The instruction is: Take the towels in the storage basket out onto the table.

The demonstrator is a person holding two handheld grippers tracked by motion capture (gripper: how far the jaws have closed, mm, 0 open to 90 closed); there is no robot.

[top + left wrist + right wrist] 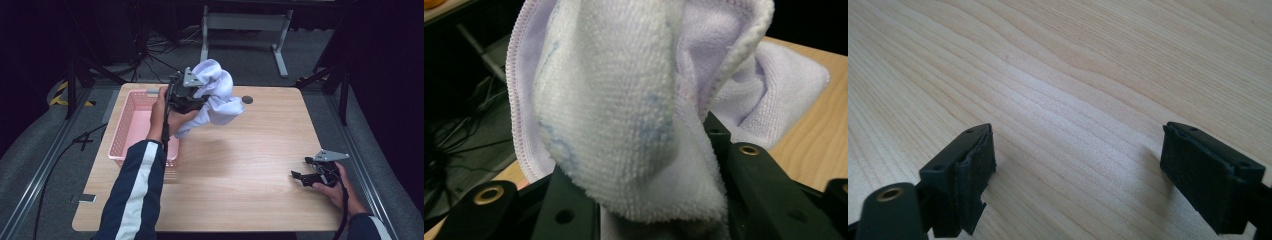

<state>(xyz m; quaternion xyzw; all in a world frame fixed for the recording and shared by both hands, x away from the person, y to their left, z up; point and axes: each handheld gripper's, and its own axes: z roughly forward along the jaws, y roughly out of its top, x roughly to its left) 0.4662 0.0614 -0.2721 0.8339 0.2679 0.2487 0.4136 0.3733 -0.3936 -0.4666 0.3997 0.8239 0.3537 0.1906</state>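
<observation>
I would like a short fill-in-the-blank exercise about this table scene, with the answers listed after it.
1. The left gripper holds a white ____ above the table.
2. The basket at the table's left side is ____ in colour.
3. The right gripper has its jaws ____, with nothing between them.

Answers: towel; pink; open

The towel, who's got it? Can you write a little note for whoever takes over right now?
Left gripper: shut on the white towel, held bunched up in the air above the table, just right of the pink basket.
Right gripper: open, nothing between its fingers, low over bare wood near the table's right edge.
Done: towel picked up.
Left: probably carry it over the basket and let go; nothing shows inside the basket.
</observation>
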